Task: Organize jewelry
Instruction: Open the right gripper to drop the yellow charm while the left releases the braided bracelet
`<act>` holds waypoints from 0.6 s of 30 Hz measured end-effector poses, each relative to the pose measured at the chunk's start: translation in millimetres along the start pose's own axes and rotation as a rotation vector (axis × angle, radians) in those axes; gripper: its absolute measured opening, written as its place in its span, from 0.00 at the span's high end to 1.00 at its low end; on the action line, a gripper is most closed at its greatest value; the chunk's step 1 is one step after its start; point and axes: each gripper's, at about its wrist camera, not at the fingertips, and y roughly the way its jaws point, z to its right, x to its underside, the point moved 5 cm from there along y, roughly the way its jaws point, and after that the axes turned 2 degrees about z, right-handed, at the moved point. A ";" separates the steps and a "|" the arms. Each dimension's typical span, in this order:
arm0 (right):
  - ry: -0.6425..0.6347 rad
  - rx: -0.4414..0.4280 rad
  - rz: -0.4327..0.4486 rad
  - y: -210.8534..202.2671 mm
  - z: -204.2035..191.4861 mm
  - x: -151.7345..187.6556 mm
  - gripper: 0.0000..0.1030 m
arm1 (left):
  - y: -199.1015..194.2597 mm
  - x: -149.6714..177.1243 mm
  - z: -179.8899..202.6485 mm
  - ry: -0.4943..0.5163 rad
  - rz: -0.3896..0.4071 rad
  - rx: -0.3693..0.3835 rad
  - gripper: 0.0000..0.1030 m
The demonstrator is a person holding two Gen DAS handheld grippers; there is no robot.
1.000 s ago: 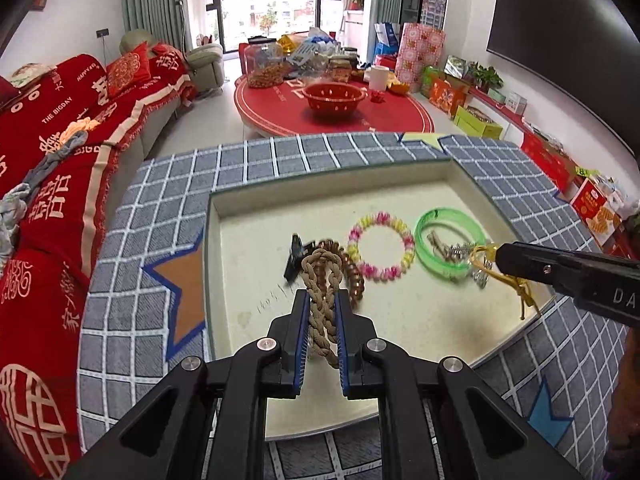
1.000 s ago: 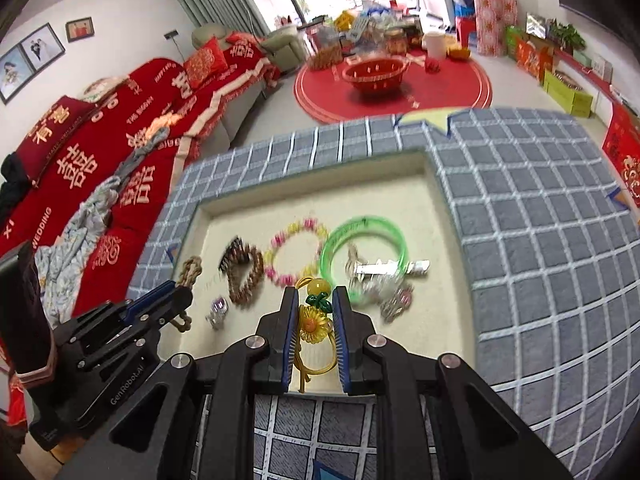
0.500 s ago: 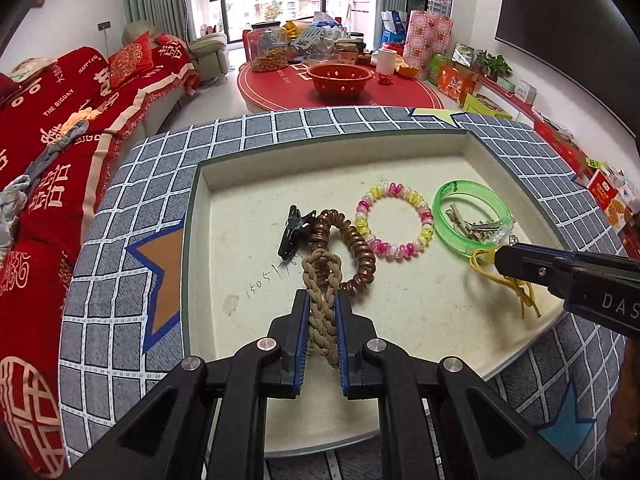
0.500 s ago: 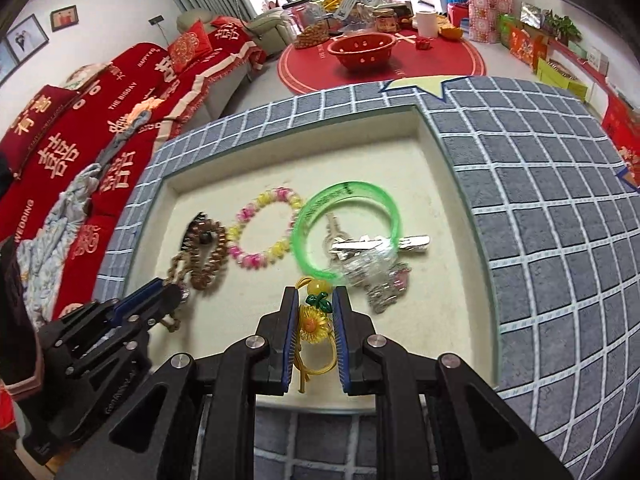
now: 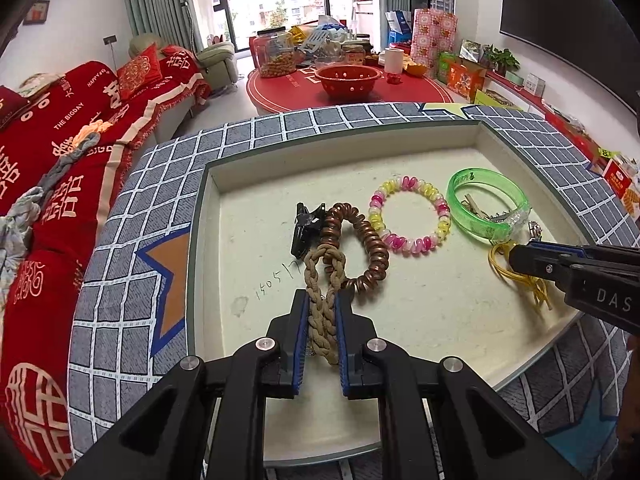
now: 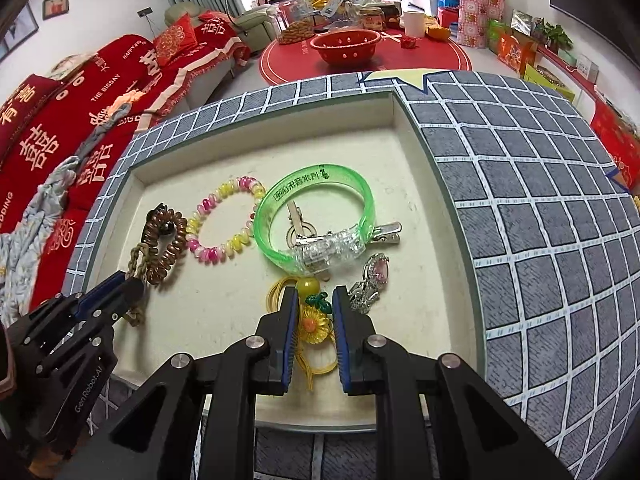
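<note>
Nearest us, our left gripper (image 5: 323, 314) is clamped on the braided rope bracelet (image 5: 322, 288), low in the tray (image 5: 404, 138). Our right gripper (image 6: 313, 312) has its jaws parted around the sunflower charm (image 6: 313, 324), pads just clear of it. At 12 o'clock lies the green bangle (image 6: 316, 216); at 10 o'clock, the pink-yellow bead bracelet (image 6: 226, 220) and the brown coil band (image 6: 166, 246).

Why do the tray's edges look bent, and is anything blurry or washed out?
Left wrist view: the fisheye lens bows the tray rim; the braided cord is sharp; the windows are blown out. Right wrist view: same bending, black corners, sharp green bangle.
</note>
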 end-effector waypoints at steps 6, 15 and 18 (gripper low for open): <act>0.016 -0.009 -0.006 -0.3 2.4 0.6 0.81 | -0.3 -0.1 -1.5 -0.008 -0.004 -0.004 0.74; 0.028 -0.039 0.006 -6.2 0.6 -2.6 0.55 | -8.1 -1.5 -2.0 -0.010 0.016 -0.031 0.74; 0.028 -0.055 0.017 -12.1 -2.6 -4.4 0.54 | -13.4 -3.8 -2.0 -0.006 0.033 -0.046 0.74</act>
